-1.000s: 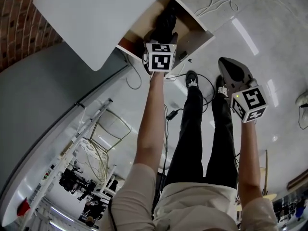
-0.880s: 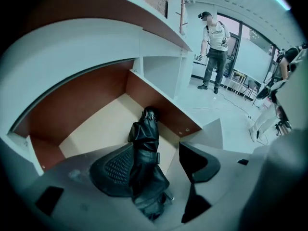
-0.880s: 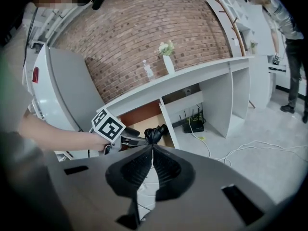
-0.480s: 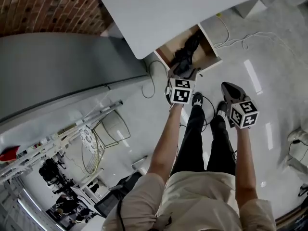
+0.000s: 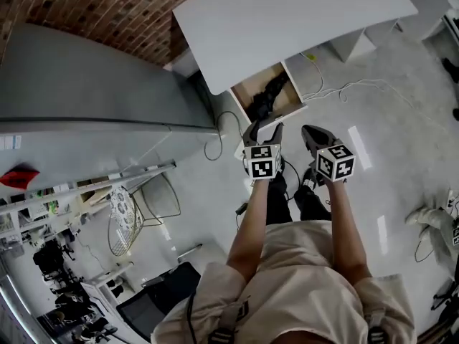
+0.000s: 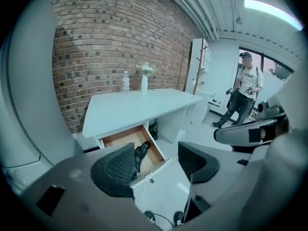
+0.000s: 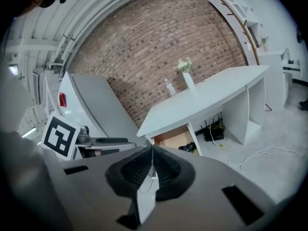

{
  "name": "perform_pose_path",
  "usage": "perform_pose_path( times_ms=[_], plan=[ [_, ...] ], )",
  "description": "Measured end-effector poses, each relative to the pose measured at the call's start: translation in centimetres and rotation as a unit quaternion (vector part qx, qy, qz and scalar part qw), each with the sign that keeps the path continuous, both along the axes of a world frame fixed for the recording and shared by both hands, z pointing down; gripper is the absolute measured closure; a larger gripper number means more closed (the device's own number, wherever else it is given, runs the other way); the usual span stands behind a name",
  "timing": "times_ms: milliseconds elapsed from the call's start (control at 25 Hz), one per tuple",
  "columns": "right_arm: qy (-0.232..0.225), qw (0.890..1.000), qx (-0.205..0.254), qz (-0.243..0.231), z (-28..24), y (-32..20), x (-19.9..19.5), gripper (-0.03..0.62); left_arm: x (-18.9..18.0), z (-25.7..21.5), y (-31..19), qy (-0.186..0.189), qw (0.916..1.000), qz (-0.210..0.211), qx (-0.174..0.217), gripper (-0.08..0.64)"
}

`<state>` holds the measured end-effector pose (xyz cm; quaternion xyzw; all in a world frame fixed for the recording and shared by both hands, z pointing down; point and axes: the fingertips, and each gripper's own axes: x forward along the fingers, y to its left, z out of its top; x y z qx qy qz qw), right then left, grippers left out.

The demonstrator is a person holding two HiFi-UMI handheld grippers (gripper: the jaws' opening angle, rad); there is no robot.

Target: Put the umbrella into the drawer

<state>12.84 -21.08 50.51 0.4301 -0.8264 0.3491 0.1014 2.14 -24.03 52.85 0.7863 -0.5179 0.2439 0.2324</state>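
Note:
A black folded umbrella (image 5: 269, 92) lies inside the open wooden drawer (image 5: 250, 93) under the white desk (image 5: 287, 20). In the left gripper view the umbrella (image 6: 143, 152) shows in the drawer (image 6: 122, 138) beyond the left pad. My left gripper (image 5: 263, 129) hangs open and empty over the floor, short of the drawer front; its jaws stand wide apart (image 6: 155, 163). My right gripper (image 5: 313, 133) is beside it, a little to the right, shut with nothing in it (image 7: 151, 170). The right gripper view also shows the drawer (image 7: 172, 139) and the umbrella (image 7: 188, 147).
A brick wall (image 6: 110, 37) stands behind the desk, and a bottle (image 6: 125, 81) and a vase with flowers (image 6: 145, 78) stand on it. White cables (image 5: 344, 88) run over the floor. A grey panel (image 5: 86, 84) is at the left. A person (image 6: 244, 90) stands far right.
The left gripper has drawn back out of the drawer, leaving the umbrella inside. Both grippers and the head camera have moved away from the desk.

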Motion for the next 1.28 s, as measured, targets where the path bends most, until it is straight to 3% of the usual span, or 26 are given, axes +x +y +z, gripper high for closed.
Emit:
perform_pose_path(
  times_ms=[200,360,520,800,960,1080,1200,1280],
  plan=[
    [-0.054,0.998,-0.01,-0.035,-3.1,1.9,-1.6,0.525,-1.1,-1.8,3.6,-0.005,0.9997,-0.026,0.004,0.279],
    [-0.029,0.999,0.01,-0.035,-4.1,3.0,-0.9,0.525,-0.1,-2.9,5.5,0.011,0.9996,-0.025,0.008,0.279],
    [0.015,0.998,0.026,-0.051,-3.6,4.0,-1.2,0.525,-0.7,-4.3,5.5,0.028,0.9982,-0.021,0.049,0.281],
    [0.033,0.997,0.058,-0.037,-4.5,4.6,-0.3,0.525,-1.2,-5.7,7.2,0.03,0.997,-0.028,0.065,0.29],
    [0.038,0.997,0.064,-0.037,-4.5,5.3,-0.3,0.525,-2.1,-5.8,8.0,0.008,0.9953,-0.033,0.091,0.402],
    [0.039,0.997,0.062,-0.04,-4.3,6.0,-0.6,0.525,-2.7,-5.6,8.6,0.009,0.9954,-0.042,0.085,0.438],
    [0.041,0.996,0.062,-0.039,-4.2,6.1,-0.6,0.525,-2.9,-5.3,9.2,0.012,0.9956,-0.056,0.074,0.542],
    [0.043,0.996,0.065,-0.039,-4.1,6.3,-0.8,0.525,-2.9,-5.0,9.7,0.02,0.9959,-0.06,0.065,0.551]
  ],
)
